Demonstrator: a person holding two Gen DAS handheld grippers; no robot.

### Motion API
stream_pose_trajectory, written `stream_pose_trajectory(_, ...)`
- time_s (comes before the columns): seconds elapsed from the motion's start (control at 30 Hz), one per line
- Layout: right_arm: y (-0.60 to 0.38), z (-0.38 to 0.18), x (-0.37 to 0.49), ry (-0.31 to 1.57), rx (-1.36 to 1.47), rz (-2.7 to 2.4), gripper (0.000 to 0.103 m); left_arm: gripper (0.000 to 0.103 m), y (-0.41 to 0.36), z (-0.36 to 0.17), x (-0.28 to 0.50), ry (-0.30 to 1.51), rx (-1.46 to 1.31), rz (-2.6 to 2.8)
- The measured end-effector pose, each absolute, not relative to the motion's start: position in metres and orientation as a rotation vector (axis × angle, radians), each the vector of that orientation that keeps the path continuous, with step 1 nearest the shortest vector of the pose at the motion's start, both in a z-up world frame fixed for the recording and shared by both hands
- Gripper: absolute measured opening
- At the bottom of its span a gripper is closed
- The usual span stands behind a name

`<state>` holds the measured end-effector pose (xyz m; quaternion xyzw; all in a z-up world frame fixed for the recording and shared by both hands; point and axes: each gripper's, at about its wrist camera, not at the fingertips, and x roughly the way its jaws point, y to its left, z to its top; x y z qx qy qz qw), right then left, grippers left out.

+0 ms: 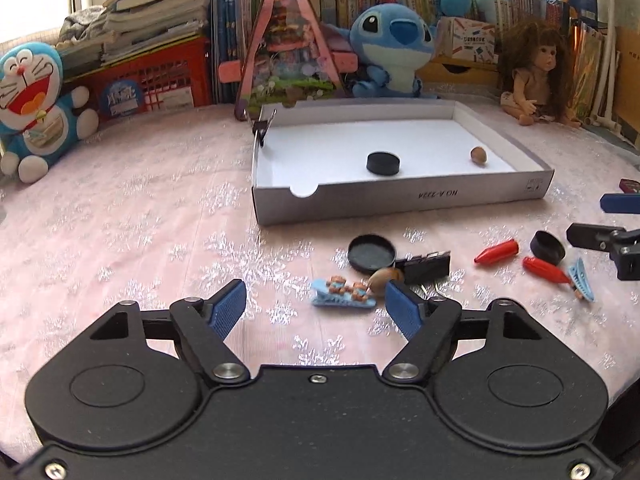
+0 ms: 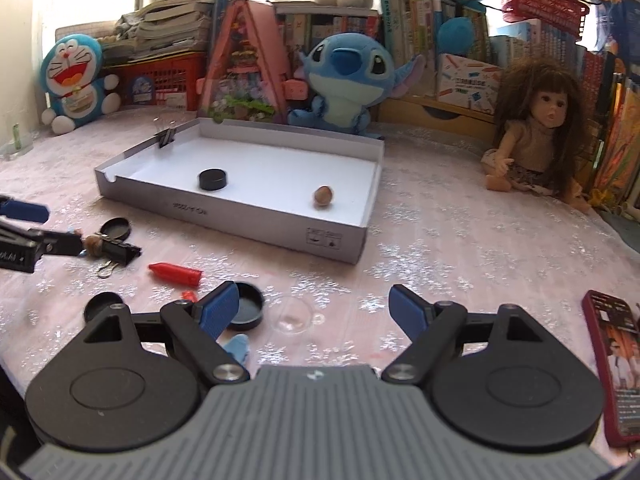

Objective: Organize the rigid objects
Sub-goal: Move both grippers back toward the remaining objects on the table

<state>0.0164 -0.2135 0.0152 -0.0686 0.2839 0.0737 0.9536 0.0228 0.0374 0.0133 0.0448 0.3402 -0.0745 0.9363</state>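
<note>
Rigid objects: small mixed clutter, part sorted. White box (image 1: 404, 200) already held a black puck (image 1: 383, 163), a nut (image 1: 478, 155) and a binder clip (image 1: 262, 126) clamped on its far left wall. The rest lay loose on the pink tablecloth (image 1: 140, 240) in front of the box: black round lid (image 1: 371, 253), second nut (image 1: 385, 278) touching it, black binder clip (image 1: 427, 266) just beside, blue hair clip (image 1: 343, 293), two red cone pieces (image 1: 497, 251), another black cap (image 1: 547, 246), light-blue clip (image 1: 581, 279).

Step looked like pick phase, mid-task. Left gripper (image 1: 316, 310) had jaws apart with nothing pressed between them; the blue hair clip sat just ahead of the gap, and the second nut sat by its right pad (image 1: 402, 312). Likely target was one of those, can't tell which. Next move would need centring on one item without dragging the neighbour, closing, then carrying it over the box wall.

Right gripper (image 2: 310, 314) stood wide, empty, low over the cloth. A clear dish (image 2: 290, 315) lay between its pads, untouched; a black lid (image 2: 247, 308) was beside its left pad. Red phone (image 2: 618, 364) lay at right, well apart.
</note>
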Motion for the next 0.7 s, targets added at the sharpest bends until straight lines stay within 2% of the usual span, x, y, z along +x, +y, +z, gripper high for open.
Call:
stream_pose_trajectory(0.27, -0.210, 0.008, 0.013, 0.571, -0.209, 0.113, 0.089, 0.064, 0.033, 0.006, 0.025, 0.710, 0.080, -0.165)
stream_pose_trajectory(0.7, -0.207, 0.002, 0.012, 0.587, -0.224, 0.132, 0.088, 0.058, 0.030, 0.003, 0.025, 0.692, 0.083, -0.162)
